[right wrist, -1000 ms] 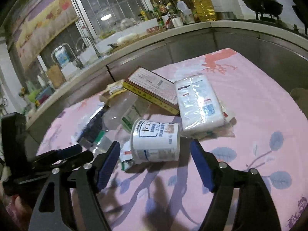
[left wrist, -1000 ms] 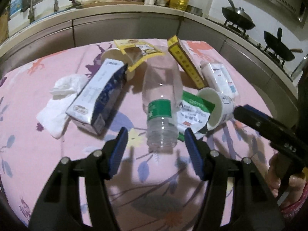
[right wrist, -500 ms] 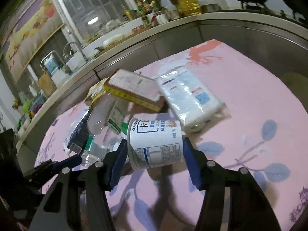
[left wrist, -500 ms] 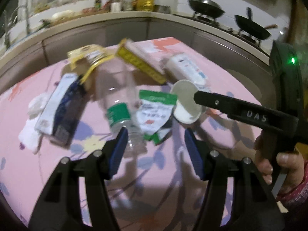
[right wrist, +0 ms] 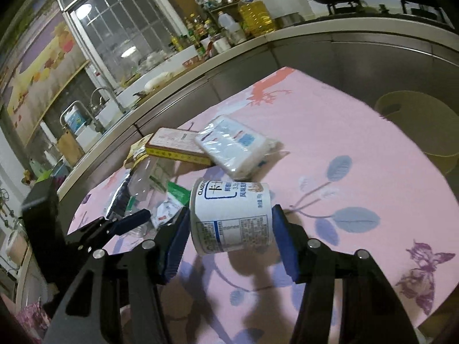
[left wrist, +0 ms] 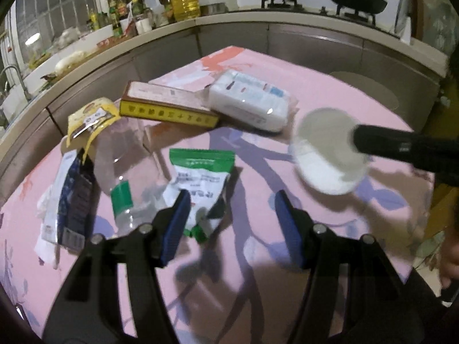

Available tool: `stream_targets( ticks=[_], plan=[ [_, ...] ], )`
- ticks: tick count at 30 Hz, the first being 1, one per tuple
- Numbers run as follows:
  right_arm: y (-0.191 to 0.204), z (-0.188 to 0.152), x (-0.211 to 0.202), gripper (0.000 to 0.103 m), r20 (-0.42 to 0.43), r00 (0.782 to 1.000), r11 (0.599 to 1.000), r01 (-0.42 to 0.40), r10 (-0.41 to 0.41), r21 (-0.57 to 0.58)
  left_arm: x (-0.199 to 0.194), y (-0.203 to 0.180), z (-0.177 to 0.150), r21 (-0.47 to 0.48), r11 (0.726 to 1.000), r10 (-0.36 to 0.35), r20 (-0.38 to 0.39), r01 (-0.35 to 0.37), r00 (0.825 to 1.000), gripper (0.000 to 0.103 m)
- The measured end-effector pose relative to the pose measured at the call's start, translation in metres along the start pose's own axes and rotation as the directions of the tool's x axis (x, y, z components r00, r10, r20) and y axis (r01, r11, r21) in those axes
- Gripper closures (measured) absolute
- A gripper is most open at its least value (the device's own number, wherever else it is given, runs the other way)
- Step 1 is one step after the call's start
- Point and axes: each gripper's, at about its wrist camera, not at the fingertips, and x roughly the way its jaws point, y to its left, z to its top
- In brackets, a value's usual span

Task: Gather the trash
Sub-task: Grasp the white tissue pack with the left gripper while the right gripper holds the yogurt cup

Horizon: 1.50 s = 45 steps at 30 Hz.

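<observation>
My right gripper [right wrist: 231,215] is shut on a white yogurt cup [right wrist: 232,218], which lies sideways between the blue pads and hangs above the pink tablecloth [right wrist: 358,149]. In the left wrist view the cup's open mouth [left wrist: 324,146] shows at the right, under a black finger [left wrist: 401,146] of the right gripper. My left gripper [left wrist: 232,215] stands open low over the cloth with nothing between its pads. Its left pad is beside a green-and-white pouch [left wrist: 200,177]. A clear bottle [left wrist: 126,189], a blue carton [left wrist: 71,200], a yellow box [left wrist: 169,109] and a tissue pack [left wrist: 249,103] lie beyond.
A torn yellow packet [left wrist: 91,117] lies on the bottle's far end. A steel kitchen counter [left wrist: 315,40] curves round the table, with woks, bottles and a sink. A pale round container [right wrist: 416,123] stands past the table's right edge.
The right gripper closed on the yogurt cup and lifted it off the cloth, away from the pile. The left gripper swung right, from over the bottle to beside the pouch.
</observation>
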Motion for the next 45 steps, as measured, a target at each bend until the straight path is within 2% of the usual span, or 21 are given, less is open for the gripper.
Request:
stream_targets(
  ticks=[2,4,6,7,8,9,10,11,13,14,15,18,23,26,30,31,33,34,37,41,45],
  plan=[
    [-0.009,0.002,-0.004,0.048,0.017,1.000,1.000,0.005,-0.005,0.030,0.008,0.002,0.013,-0.014,0.999,-0.032,0.000,0.032,0.999,0.044],
    [-0.018,0.005,-0.008,0.048,0.034,0.999,0.998,0.008,-0.009,0.055,0.013,0.008,0.029,-0.060,0.992,-0.107,0.002,0.107,0.994,0.044],
    [-0.029,0.008,-0.013,0.048,0.055,0.998,0.997,0.018,-0.022,0.076,0.020,0.019,0.047,-0.138,0.968,-0.213,-0.001,0.211,0.977,0.044],
    [-0.033,0.010,-0.015,0.048,0.064,0.998,0.996,0.023,-0.029,0.086,0.026,0.024,0.058,-0.189,0.944,-0.278,-0.005,0.272,0.961,0.043],
    [-0.037,0.010,-0.017,0.048,0.069,0.997,0.995,0.027,-0.034,0.092,0.033,0.031,0.067,-0.247,0.913,-0.337,-0.008,0.325,0.941,0.033],
    [-0.041,0.012,-0.018,0.049,0.074,0.997,0.995,0.031,-0.038,0.100,0.038,0.035,0.071,-0.288,0.890,-0.372,-0.007,0.354,0.928,0.028],
    [-0.045,0.013,-0.019,0.048,0.079,0.996,0.994,0.032,-0.041,0.107,0.048,0.041,0.077,-0.359,0.845,-0.426,-0.001,0.398,0.905,0.024],
    [-0.049,0.016,-0.019,0.048,0.083,0.996,0.993,0.031,-0.040,0.113,0.055,0.045,0.079,-0.404,0.814,-0.456,0.000,0.417,0.890,0.024],
    [-0.054,0.025,-0.017,0.048,0.095,0.995,0.994,0.025,-0.035,0.109,0.077,0.054,0.080,-0.518,0.733,-0.517,-0.004,0.441,0.856,0.024],
    [-0.055,0.034,-0.016,0.048,0.111,0.993,0.996,0.022,-0.032,0.092,0.083,0.057,0.078,-0.553,0.705,-0.534,0.001,0.445,0.846,0.024],
    [-0.056,0.045,-0.012,0.048,0.129,0.991,0.998,0.028,-0.036,0.065,0.092,0.061,0.074,-0.602,0.662,-0.554,0.008,0.447,0.832,0.024],
    [-0.062,0.075,0.011,0.049,0.125,0.991,0.999,0.036,-0.038,0.016,0.105,0.064,0.066,-0.661,0.603,-0.580,0.021,0.447,0.814,0.024],
    [-0.060,0.104,0.065,0.049,0.063,0.995,0.992,0.085,-0.080,-0.092,0.107,0.061,0.074,-0.670,0.587,-0.585,0.037,0.454,0.810,0.024],
    [-0.053,0.102,0.078,0.049,0.016,0.999,0.991,0.035,-0.034,-0.129,0.110,0.060,0.078,-0.666,0.587,-0.590,0.037,0.460,0.807,0.024],
    [-0.036,0.087,0.070,0.049,-0.007,1.000,0.984,-0.025,0.024,-0.175,0.111,0.061,0.078,-0.664,0.588,-0.589,0.040,0.462,0.807,0.028],
    [-0.033,0.082,0.067,0.049,-0.004,1.000,0.983,-0.025,0.024,-0.180,0.109,0.061,0.077,-0.658,0.599,-0.579,0.036,0.456,0.814,0.031],
    [-0.030,0.075,0.058,0.049,0.008,1.000,0.985,-0.019,0.020,-0.174,0.104,0.061,0.074,-0.644,0.616,-0.570,0.032,0.453,0.821,0.046],
    [-0.030,0.073,0.053,0.049,0.012,1.000,0.986,-0.022,0.024,-0.164,0.099,0.062,0.071,-0.639,0.623,-0.566,0.031,0.452,0.824,0.050],
    [-0.034,0.063,0.039,0.049,0.014,0.998,0.991,-0.057,0.059,-0.119,0.087,0.065,0.060,-0.640,0.602,-0.592,0.045,0.478,0.805,0.055],
    [-0.031,0.048,0.021,0.049,0.013,0.995,0.992,-0.095,0.096,-0.081,0.065,0.061,0.048,-0.614,0.618,-0.596,0.042,0.491,0.802,0.055],
    [-0.032,0.030,0.006,0.049,-0.008,0.996,0.995,-0.090,0.090,-0.041,0.047,0.051,0.034,-0.597,0.625,-0.613,0.024,0.504,0.790,0.055]
  ],
)
